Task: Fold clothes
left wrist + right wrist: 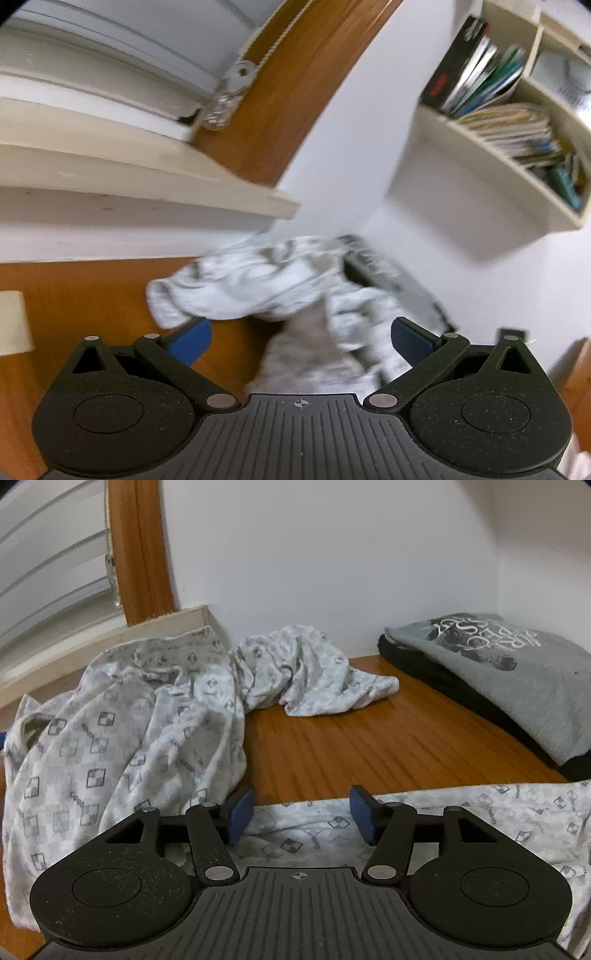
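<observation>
A white garment with a grey checked print [122, 731] lies crumpled on the wooden table [369, 746], bunched at the left and trailing to the back wall. One flat edge of it runs under my right gripper [302, 816], which is open; its blue pads stand apart above the cloth and do not press on it. The left wrist view is blurred. It shows the same garment [258, 284] heaped ahead of my left gripper [301, 341], whose jaws are wide open with nothing pinched.
A folded grey T-shirt with a dark print [498, 672] rests on a black garment at the back right corner. A window sill [147, 173] and wooden frame border the left. A wall shelf of books [498, 110] hangs above the right.
</observation>
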Motion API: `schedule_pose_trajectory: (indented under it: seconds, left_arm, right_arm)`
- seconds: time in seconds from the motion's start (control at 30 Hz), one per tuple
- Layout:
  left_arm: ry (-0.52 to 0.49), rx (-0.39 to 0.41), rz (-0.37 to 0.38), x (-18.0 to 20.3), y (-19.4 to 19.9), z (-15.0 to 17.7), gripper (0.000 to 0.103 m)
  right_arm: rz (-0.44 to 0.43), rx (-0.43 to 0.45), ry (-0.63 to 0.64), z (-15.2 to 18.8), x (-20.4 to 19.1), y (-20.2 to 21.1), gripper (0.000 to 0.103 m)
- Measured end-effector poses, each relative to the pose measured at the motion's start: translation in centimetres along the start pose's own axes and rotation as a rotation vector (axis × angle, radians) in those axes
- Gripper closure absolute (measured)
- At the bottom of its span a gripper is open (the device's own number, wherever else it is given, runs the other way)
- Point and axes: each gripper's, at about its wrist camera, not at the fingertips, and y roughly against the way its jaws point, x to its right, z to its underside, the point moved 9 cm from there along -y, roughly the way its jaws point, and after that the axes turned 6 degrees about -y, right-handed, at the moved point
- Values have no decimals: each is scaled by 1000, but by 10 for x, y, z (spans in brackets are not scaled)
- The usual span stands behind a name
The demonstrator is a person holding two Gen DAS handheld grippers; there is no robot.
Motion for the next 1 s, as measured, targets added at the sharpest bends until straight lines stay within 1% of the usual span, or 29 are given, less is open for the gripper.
schedule_pose_trajectory:
  seconds: [0.03,0.1,0.13,0.17,0.23,0.27,0.3,0.33,0.37,0.43,0.47,0.5,0.6,0.7,0.77,0.83,0.87,0.97,1.0]
  left_arm:
    - [-10,-5,-1,2,-2,0,0]
    - [-43,-22,-38,2,-10,0,0]
    - [-43,-29,-55,0,-15,0,0]
    - [-31,-42,-65,-3,-21,0,3]
    - [-4,-77,-75,-9,-31,3,13]
    - [9,-91,-81,-12,-36,5,23]
    - [2,-105,-80,-11,-41,6,29]
    - [-9,-120,-74,-8,-45,8,29]
    - [-20,-139,-58,-5,-50,10,33]
    - [-24,-159,-21,0,-57,13,55]
    - [-22,-154,-19,-1,-56,13,84]
    - [-19,-149,-18,-1,-55,12,99]
    - [-79,-138,-51,-5,-41,7,100]
    - [-85,-89,-99,-18,-15,-6,100]
    - [-72,-63,-121,-33,6,-13,100]
    - [-88,-66,-161,-48,19,-11,100]
    - [-81,-70,-165,-55,23,-7,100]
    - [-34,-81,-176,-74,31,3,100]
    - [-36,-79,-178,-75,32,2,100]
  right_arm:
    - [-9,-1,0,0,0,0,41]
    - [-20,-1,-2,1,-1,1,40]
    - [-23,0,-1,1,-1,1,40]
    - [-21,-1,4,2,-2,1,40]
    - [-18,-2,21,3,-4,1,40]
    - [-19,-3,27,3,-5,0,40]
    - [-19,-3,27,3,-5,0,40]
    - [-22,-3,24,3,-5,0,40]
    - [-27,-2,20,3,-4,0,40]
    - [-44,2,5,3,-3,1,40]
    - [-61,4,-12,3,-1,2,40]
    - [-77,8,-33,3,0,3,40]
    - [-122,19,-101,2,8,5,40]
    - [-158,25,-143,2,12,6,40]
    - [-170,23,-127,3,11,7,40]
    - [-153,21,-102,4,6,7,40]
    - [-137,21,-94,3,3,7,40]
    - [-129,26,-79,-1,-7,6,40]
    - [-116,28,-64,-3,-11,5,40]
